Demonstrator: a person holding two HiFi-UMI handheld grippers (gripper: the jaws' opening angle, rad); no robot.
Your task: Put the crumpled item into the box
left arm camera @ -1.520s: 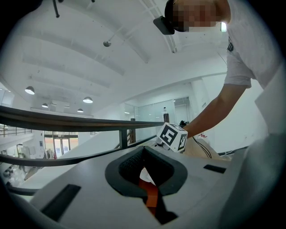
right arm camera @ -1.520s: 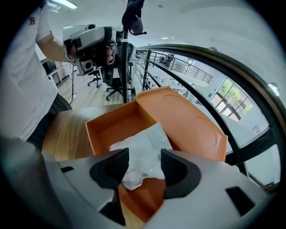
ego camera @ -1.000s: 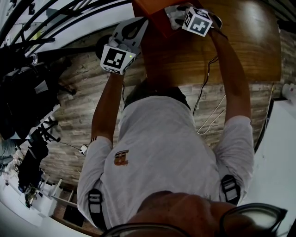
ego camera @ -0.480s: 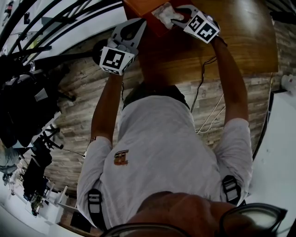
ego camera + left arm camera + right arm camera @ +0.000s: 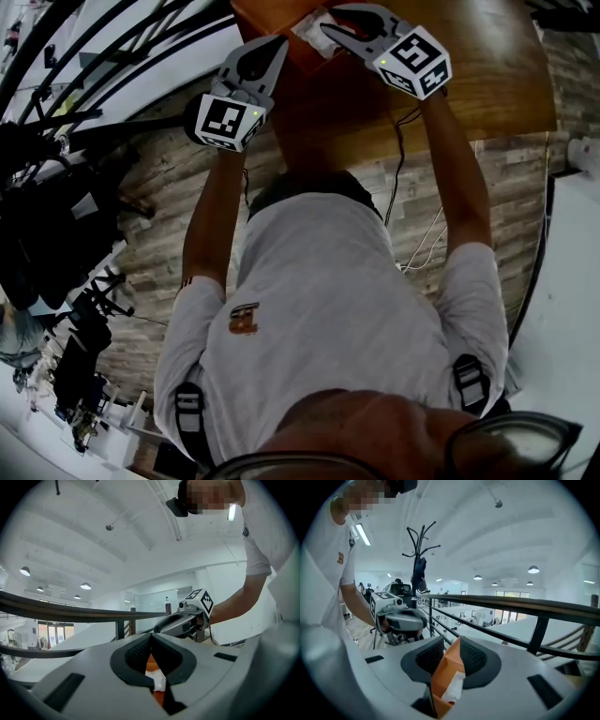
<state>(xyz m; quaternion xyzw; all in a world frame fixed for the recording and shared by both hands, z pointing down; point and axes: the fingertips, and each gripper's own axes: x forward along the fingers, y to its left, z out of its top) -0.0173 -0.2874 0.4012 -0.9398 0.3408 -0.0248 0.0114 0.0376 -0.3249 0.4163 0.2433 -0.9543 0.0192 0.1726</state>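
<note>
On table (image 5: 487, 84): box (image 5: 267, 14), crumpled item (image 5: 314, 26) inside (L gripper (image 5: 277, 45) at left, R gripper (image 5: 330, 30) at right).

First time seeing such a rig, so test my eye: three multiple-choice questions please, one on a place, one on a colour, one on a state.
1. Where is the crumpled item relative to the box? A under it; B inside it; C nowhere near it.
2. What colour is the box? A orange; B blue; C black.
3. How do the left gripper's jaws stand? A wide apart; B clamped on a cup; C tips together.
Answers: 1 B, it lies within the walls; 2 A, the walls show orange; 3 C, its own view shows the pads meeting at the tips.
</note>
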